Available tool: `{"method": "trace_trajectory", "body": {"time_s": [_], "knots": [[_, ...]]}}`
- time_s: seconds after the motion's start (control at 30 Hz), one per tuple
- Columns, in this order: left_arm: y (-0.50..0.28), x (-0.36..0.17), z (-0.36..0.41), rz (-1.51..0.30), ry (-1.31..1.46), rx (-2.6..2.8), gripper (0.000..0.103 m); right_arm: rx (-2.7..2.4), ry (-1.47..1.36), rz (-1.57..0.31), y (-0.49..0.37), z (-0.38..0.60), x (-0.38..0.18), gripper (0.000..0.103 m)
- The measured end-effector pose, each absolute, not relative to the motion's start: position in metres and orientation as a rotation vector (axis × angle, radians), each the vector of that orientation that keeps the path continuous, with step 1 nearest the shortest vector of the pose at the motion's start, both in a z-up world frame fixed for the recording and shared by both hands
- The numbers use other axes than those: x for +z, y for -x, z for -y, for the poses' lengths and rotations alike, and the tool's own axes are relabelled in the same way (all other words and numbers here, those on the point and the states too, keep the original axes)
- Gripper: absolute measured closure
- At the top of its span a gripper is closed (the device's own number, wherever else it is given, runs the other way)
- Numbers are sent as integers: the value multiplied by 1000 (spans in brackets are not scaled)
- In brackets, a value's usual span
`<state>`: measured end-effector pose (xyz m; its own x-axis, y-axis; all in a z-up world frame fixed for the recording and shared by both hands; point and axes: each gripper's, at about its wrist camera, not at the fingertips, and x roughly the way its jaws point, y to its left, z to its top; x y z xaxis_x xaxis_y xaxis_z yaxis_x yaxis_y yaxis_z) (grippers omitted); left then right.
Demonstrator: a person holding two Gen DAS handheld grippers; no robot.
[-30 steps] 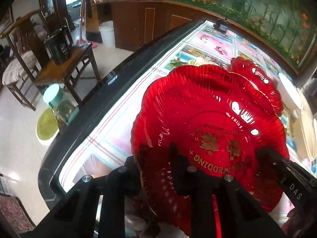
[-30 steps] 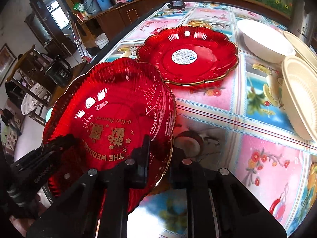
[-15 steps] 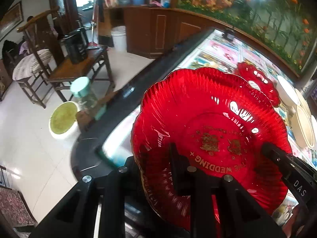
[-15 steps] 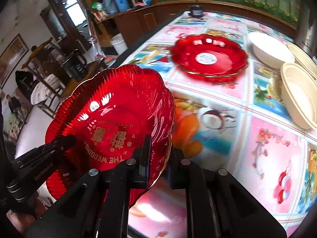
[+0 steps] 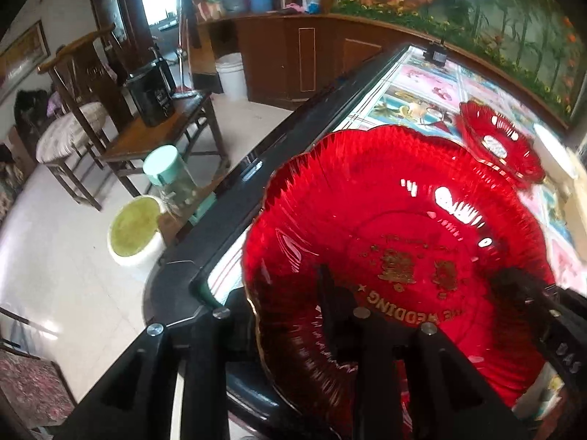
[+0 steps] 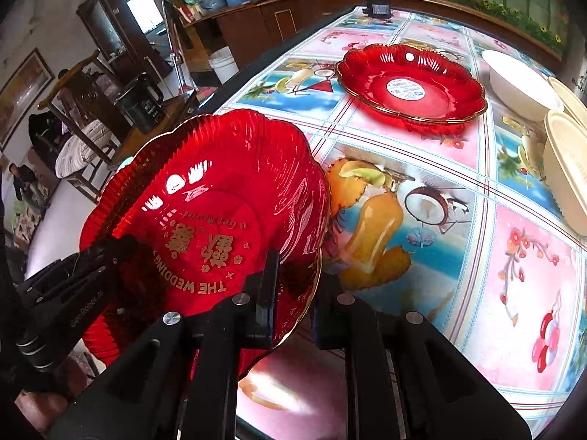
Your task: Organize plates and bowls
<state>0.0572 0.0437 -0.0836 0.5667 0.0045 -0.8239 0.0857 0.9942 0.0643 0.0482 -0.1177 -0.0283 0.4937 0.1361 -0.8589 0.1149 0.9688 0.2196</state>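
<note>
- Between my two grippers hangs the red wedding plate (image 6: pixel 220 216), tilted and lifted clear of the worktop (image 6: pixel 440 242), out over its near left edge.
- My right gripper (image 6: pixel 293 289) has its fingers (image 6: pixel 269 278) clenched on the plate's gold-trimmed rim, one inside the dish and one beneath it.
- My left gripper (image 5: pixel 290 315) grips the opposite rim the same way; one finger lies over the ribbed inner face, the other sits behind the red glass.
- From the right wrist view I can see the left gripper's dark body at the plate's far-left edge.
- Farther along the worktop a second red plate (image 6: pixel 411 86) sits flat on the flowered cloth, a white sticker at its centre, well apart from the held plate.
- Beyond it, near the right edge, stands a white bowl (image 6: pixel 517 79), with cream bowls (image 6: pixel 568 161) stacked just beside it.
- Off the worktop to the left, a wooden chair (image 5: pixel 84 117) stands on the pale floor.
</note>
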Motion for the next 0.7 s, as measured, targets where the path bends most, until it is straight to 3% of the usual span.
{"method": "trace_trajectory", "body": {"time_s": [0.13, 0.23, 0.7], "knots": [[-47, -74, -43, -897, -188, 53, 47, 21, -232, -1006, -38, 121, -16, 88], [-32, -55, -51, -798, -206, 112, 38, 25, -231, -964, -29, 128, -7, 86], [-3, 9, -42, -682, -81, -21, 28, -40, -293, -763, 15, 182, 39, 84]]}}
